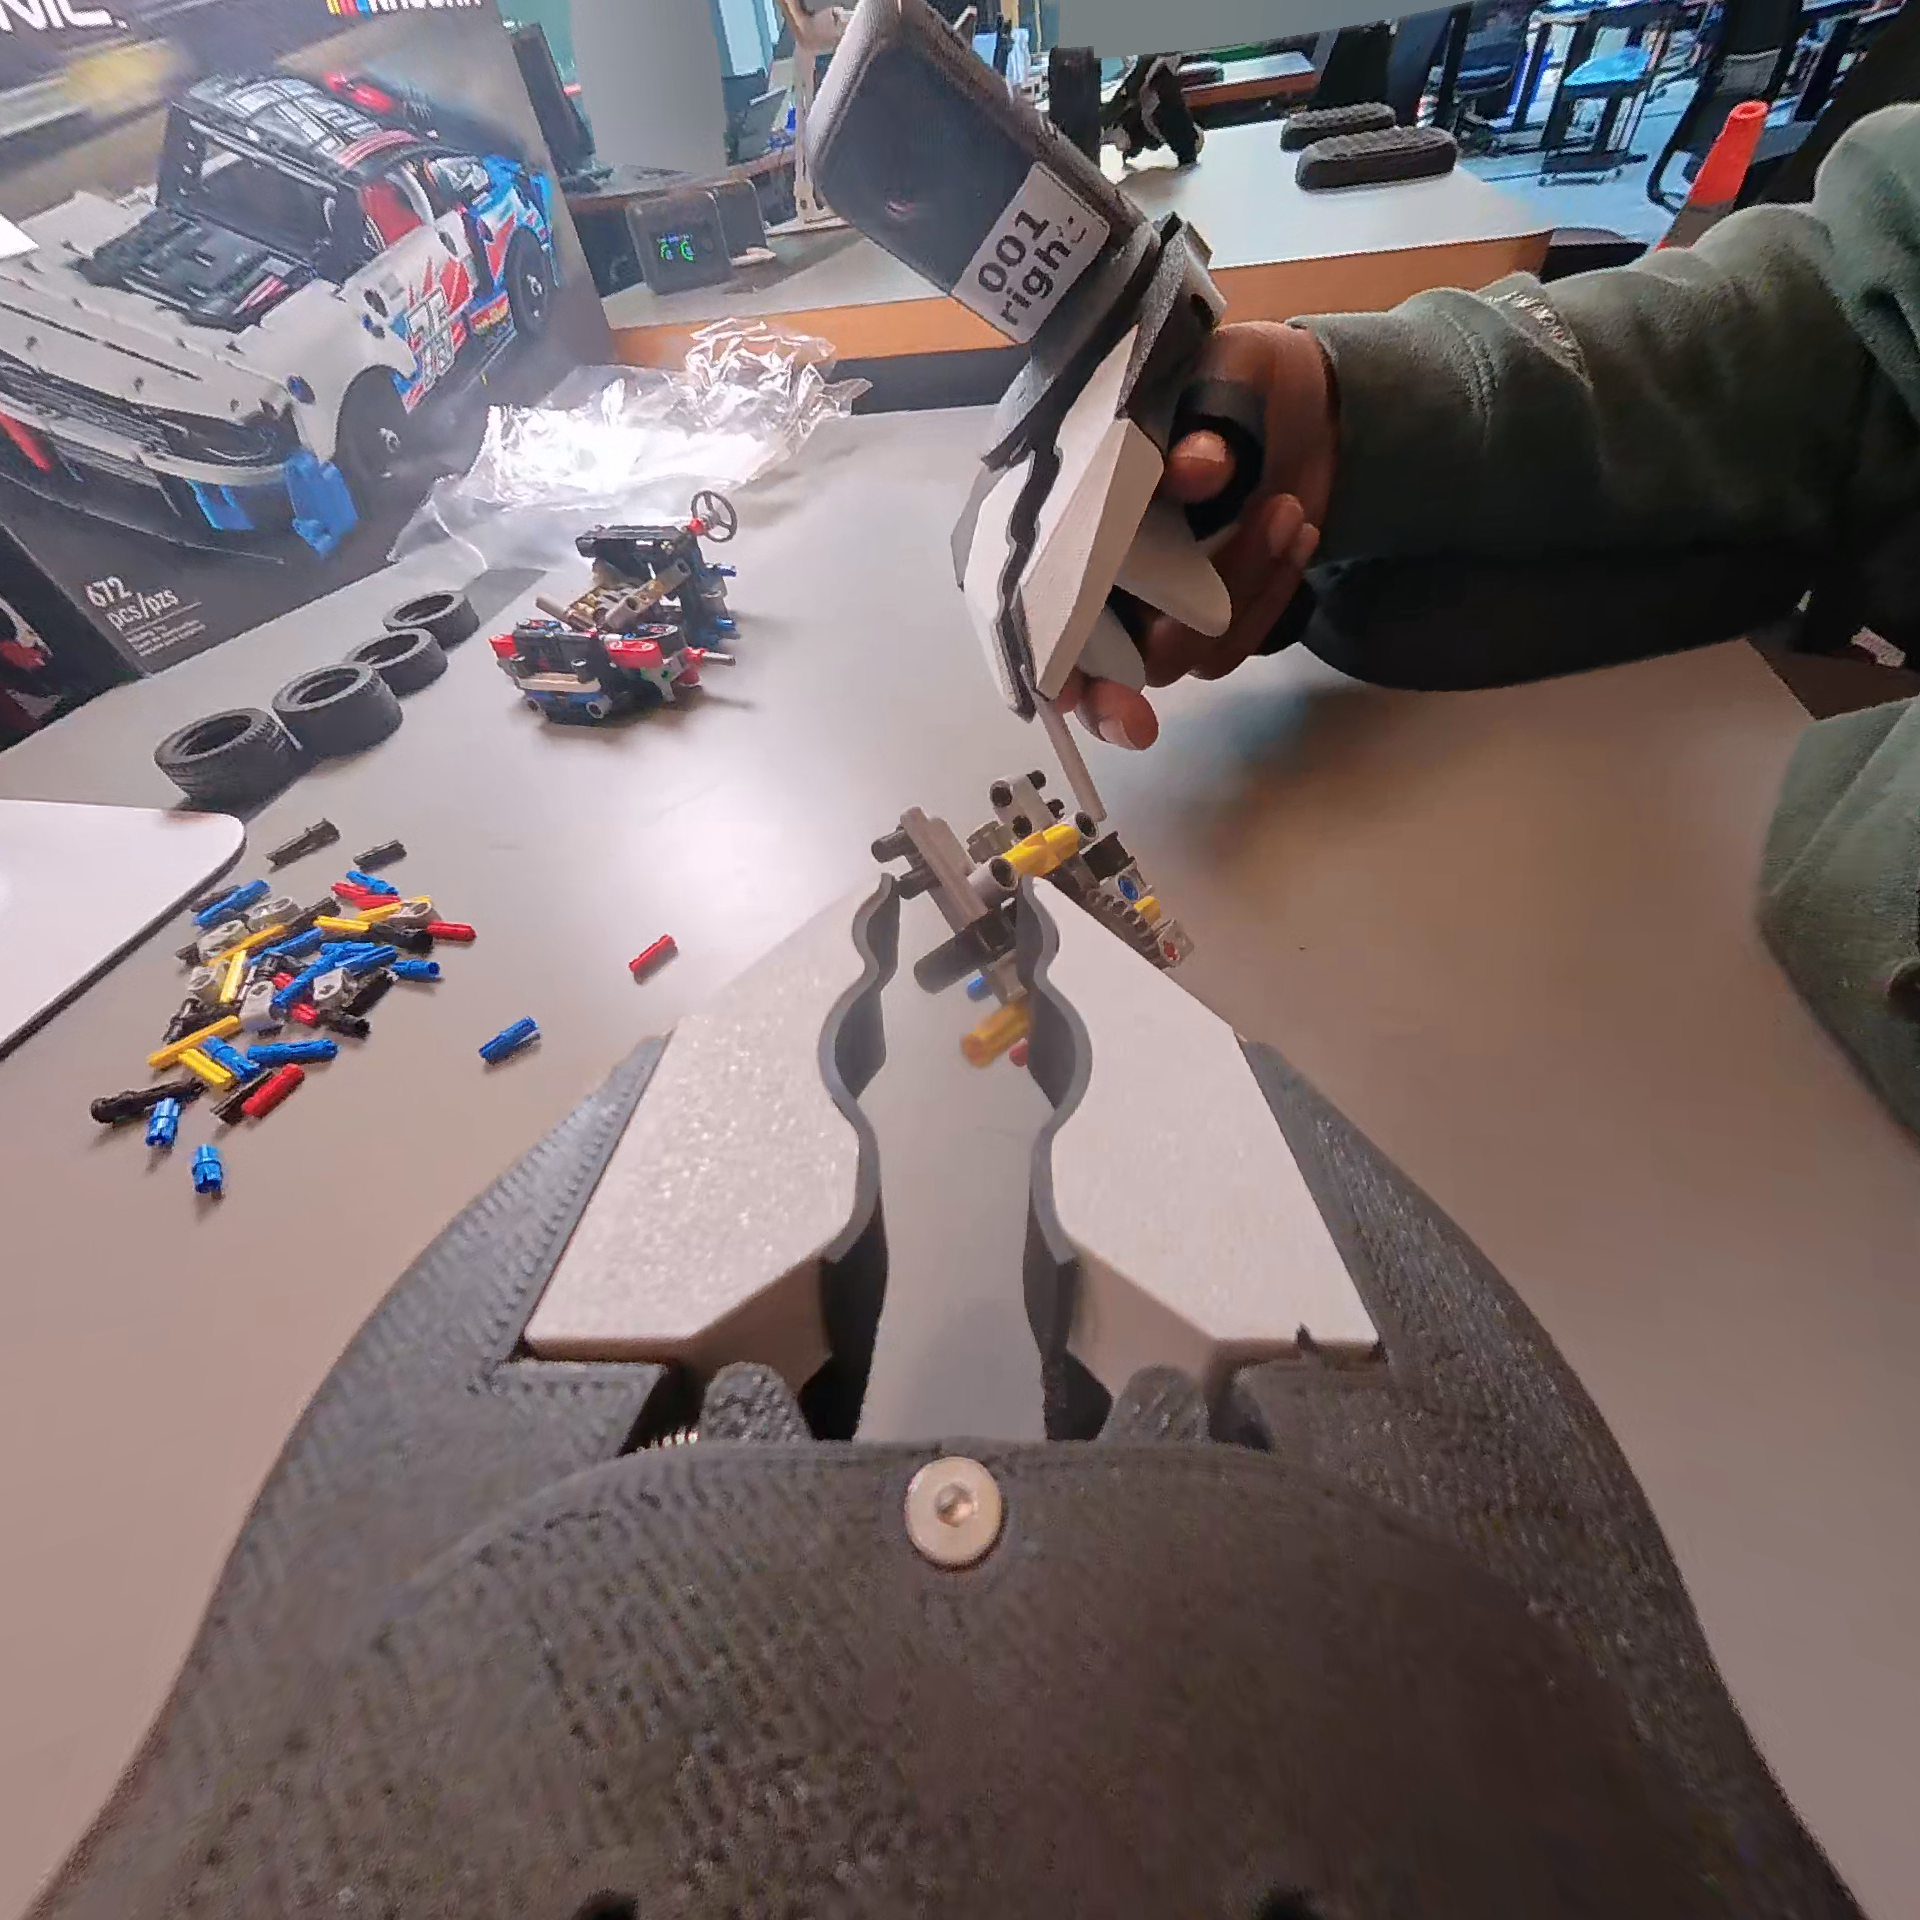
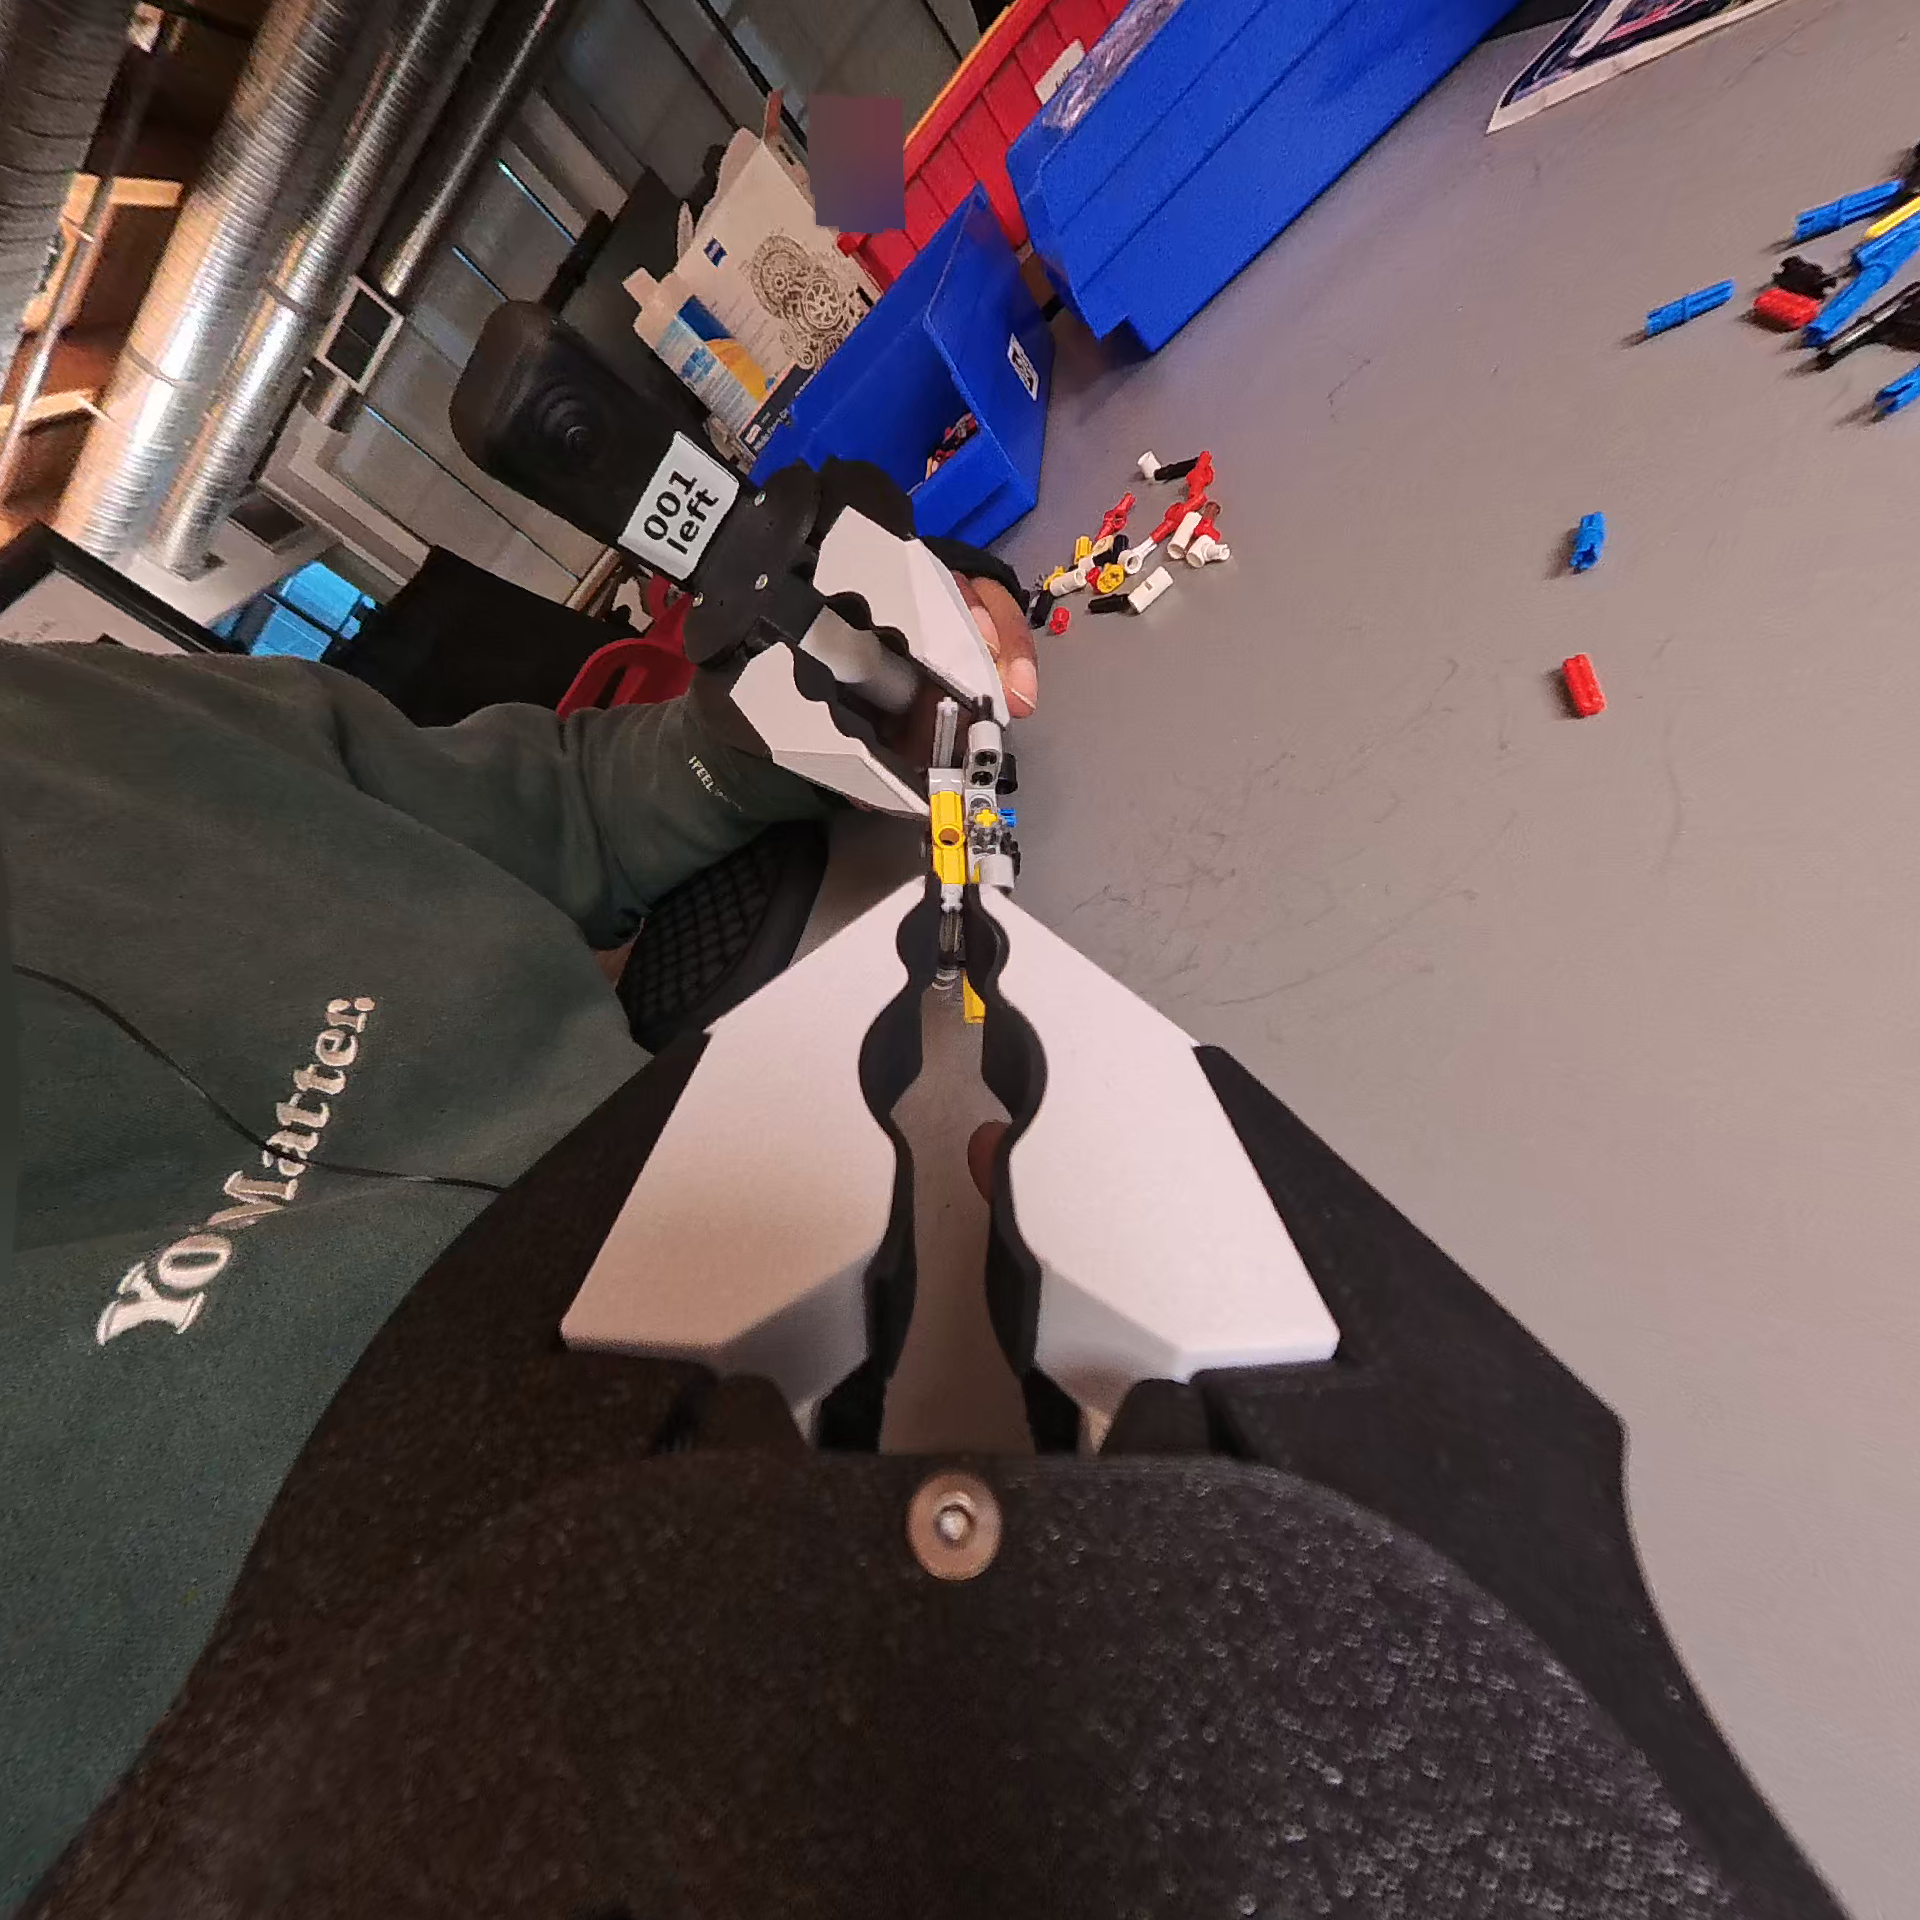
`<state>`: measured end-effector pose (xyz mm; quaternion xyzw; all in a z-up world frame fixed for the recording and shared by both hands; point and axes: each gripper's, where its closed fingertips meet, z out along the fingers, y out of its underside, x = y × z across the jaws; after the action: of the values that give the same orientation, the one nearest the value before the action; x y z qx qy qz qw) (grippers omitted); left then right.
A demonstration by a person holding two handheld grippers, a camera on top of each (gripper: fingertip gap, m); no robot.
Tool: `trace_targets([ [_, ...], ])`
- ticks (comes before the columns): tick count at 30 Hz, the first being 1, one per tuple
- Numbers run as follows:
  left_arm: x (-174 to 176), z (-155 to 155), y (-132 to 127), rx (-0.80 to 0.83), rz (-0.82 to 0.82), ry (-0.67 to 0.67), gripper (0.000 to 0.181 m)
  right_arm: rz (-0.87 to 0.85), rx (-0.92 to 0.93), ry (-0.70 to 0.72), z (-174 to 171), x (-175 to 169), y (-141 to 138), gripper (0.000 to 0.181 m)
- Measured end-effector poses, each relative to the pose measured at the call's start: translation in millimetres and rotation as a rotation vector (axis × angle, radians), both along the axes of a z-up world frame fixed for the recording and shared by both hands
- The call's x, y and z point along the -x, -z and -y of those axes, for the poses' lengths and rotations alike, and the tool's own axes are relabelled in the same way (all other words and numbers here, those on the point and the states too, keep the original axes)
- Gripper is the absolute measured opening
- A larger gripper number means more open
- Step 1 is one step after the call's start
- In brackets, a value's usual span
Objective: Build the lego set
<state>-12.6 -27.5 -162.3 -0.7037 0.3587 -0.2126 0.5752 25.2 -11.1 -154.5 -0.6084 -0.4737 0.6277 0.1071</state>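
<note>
1. Grey tabletop [image 1: 1455,1039] fills both views; a small lego sub-assembly [image 1: 1023,883] of grey, black and yellow pieces sits at centre frame in the left wrist view.
2. Left gripper [image 1: 954,914], lower centre: its fingers are closed on the grey and black end of the sub-assembly, holding it just off the table.
3. Right gripper [image 1: 1029,701] comes in from upper right of the left wrist view, held by a hand [image 1: 1226,540] in a green sleeve [image 1: 1610,468]. Its tips are pinched on a thin grey axle [image 1: 1075,764].
4. The axle slants down; its lower end touches the top of the sub-assembly by a yellow piece [image 1: 1039,847].
5. Right wrist view: right gripper [image 2: 951,914] at centre, tips together on the axle, sub-assembly [image 2: 971,821] just past them, left gripper [image 2: 956,764] beyond it.
6. Left of frame, left wrist view: a heap of loose pins [image 1: 281,987], blue, red, yellow, black; a stray red pin [image 1: 652,956] nearer centre.
7. Upper left: four black tyres [image 1: 322,696] in a row, a partly built chassis [image 1: 623,623], crumpled clear bag [image 1: 644,426], and the set's box [image 1: 260,312] standing behind.
8. Right wrist view, top: blue bins [image 2: 1195,187]; below them a scatter of red and white pieces [image 2: 1143,545].
</note>
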Motion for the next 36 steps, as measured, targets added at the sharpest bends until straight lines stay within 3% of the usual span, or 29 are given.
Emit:
trace_targets([
  [14, -2.8, 2.4, 0.3, -0.011, -0.012, 0.02, 0.019, 0.001, -0.018, -0.032, 5.6, 0.2, 4.4, 0.002],
  [21, -11.0, 9.0, 1.0, 0.024, 0.006, 0.126, 0.019, -0.059, -0.104, -0.131, 19.5, -5.2, 3.7, 0.002],
  [36, -20.6, 21.1, -33.3, 0.093, 0.34, 0.285, 0.019, -0.353, -0.175, -0.212, 42.1, -16.9, -38.5, 0.002],
])
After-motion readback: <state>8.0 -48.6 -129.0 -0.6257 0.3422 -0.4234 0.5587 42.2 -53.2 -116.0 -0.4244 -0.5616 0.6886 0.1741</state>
